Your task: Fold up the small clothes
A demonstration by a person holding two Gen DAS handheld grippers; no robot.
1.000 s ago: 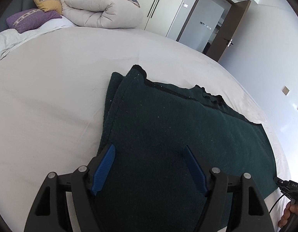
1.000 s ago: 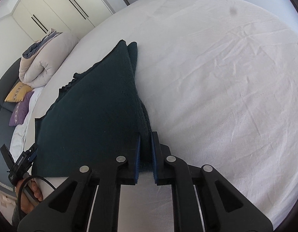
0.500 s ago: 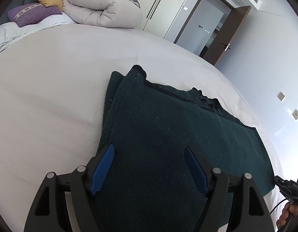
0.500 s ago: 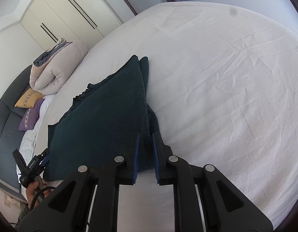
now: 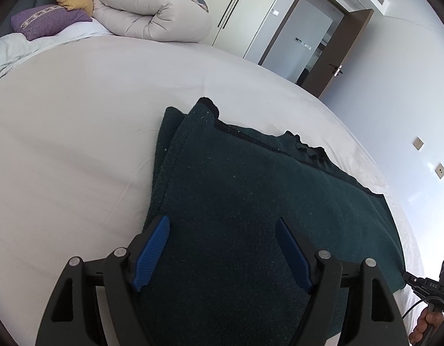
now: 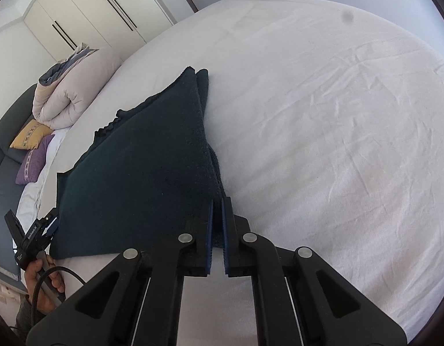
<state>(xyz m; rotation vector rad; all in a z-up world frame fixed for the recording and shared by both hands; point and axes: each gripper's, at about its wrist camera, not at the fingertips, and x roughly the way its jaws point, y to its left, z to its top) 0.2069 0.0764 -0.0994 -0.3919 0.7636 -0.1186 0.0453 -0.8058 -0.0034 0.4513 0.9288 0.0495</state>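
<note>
Jaws pinching dark green garment (image 6: 141, 155) corner, right wrist view only

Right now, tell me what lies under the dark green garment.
The dark green garment lies folded on the white bed sheet. A lower layer of the same cloth sticks out along its far side edge. Anything else beneath is covered and cannot be seen.

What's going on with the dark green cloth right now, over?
Right gripper shut on dark green cloth corner. Left gripper open over it, not gripping. Cloth folded on white bed. Nothing in the way.
</note>
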